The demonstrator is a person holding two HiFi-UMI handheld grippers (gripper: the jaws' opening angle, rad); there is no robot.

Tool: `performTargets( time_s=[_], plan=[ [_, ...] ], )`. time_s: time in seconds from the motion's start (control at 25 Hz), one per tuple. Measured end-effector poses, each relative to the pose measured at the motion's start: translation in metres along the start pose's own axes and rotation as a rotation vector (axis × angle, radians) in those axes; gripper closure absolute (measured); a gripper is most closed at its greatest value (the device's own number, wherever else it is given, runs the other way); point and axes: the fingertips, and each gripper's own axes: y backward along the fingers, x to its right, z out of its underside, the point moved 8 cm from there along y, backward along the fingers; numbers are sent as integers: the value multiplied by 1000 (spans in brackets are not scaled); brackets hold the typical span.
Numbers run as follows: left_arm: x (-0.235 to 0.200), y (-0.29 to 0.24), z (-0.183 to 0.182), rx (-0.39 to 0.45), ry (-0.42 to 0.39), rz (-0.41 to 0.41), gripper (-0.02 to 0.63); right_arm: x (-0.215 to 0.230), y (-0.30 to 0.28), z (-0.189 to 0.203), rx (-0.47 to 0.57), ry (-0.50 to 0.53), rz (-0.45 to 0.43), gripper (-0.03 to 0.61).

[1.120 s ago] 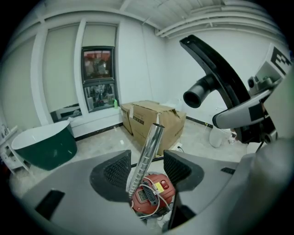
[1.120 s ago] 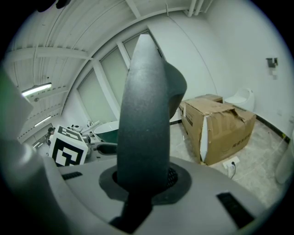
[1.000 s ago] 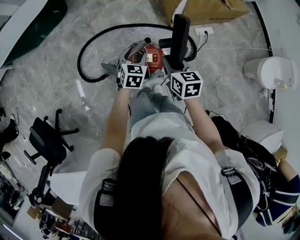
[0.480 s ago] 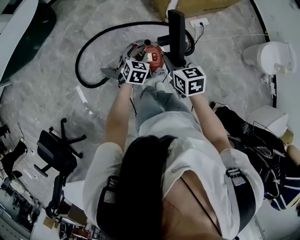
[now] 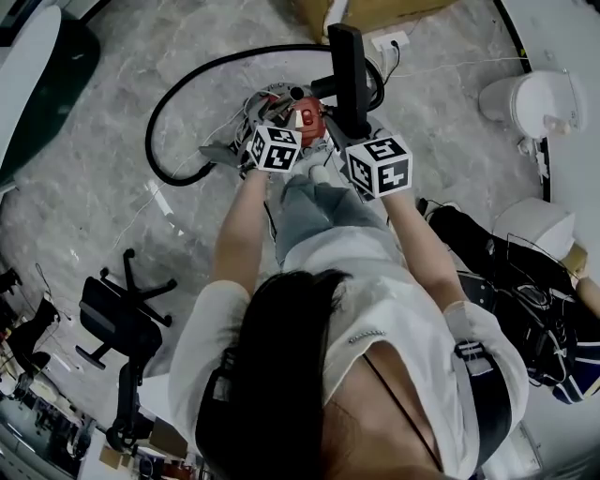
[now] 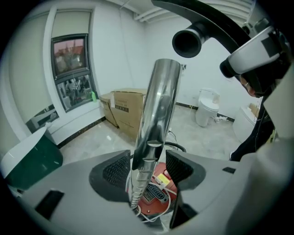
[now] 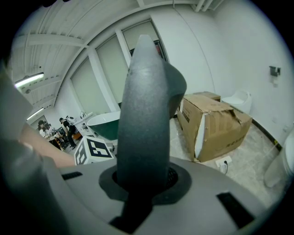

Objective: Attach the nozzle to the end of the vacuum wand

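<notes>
My left gripper [image 5: 271, 122] [image 6: 148, 168] is over the red vacuum body [image 5: 307, 116] [image 6: 154, 195]. The chrome wand [image 6: 156, 114] rises between its jaws. They have just been opening, and the pads [image 6: 116, 170] stand a little apart from the tube. My right gripper [image 5: 352, 127] [image 7: 142, 178] is shut on the black nozzle [image 5: 349, 66] [image 7: 143, 114], which sticks up and away from it. In the left gripper view a black tube's round open end [image 6: 187, 42] hangs just beyond the wand's top.
The black hose [image 5: 161, 111] loops on the marble floor left of the vacuum. Cardboard boxes [image 5: 375, 13] [image 7: 216, 123] and a power strip [image 5: 394, 42] lie beyond it. A toilet [image 5: 527, 105] is at right, an office chair [image 5: 120, 309] at left and bags [image 5: 506, 291] at my right side.
My left gripper has sunk a little toward the vacuum body. The right gripper holds the nozzle much as before.
</notes>
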Motion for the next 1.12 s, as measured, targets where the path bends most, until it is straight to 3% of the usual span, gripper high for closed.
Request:
performTargets(
  time_s=[0.36,0.48,0.72,1.12],
  plan=[
    [-6,-8,3,-16,-22,45,379,2,-11,-2,-41,-20,-5,511],
    [-8,-6,4,0,-23,28,434,3,-12,-2,-50,-28,-8,511],
    [-7,-4,5,7,-54,40,440,3,-20,4,-94,-1,-17,511],
    [-6,-7,4,20,-78,46,448,17,-40,2,-172,-73,-145,511]
  ],
)
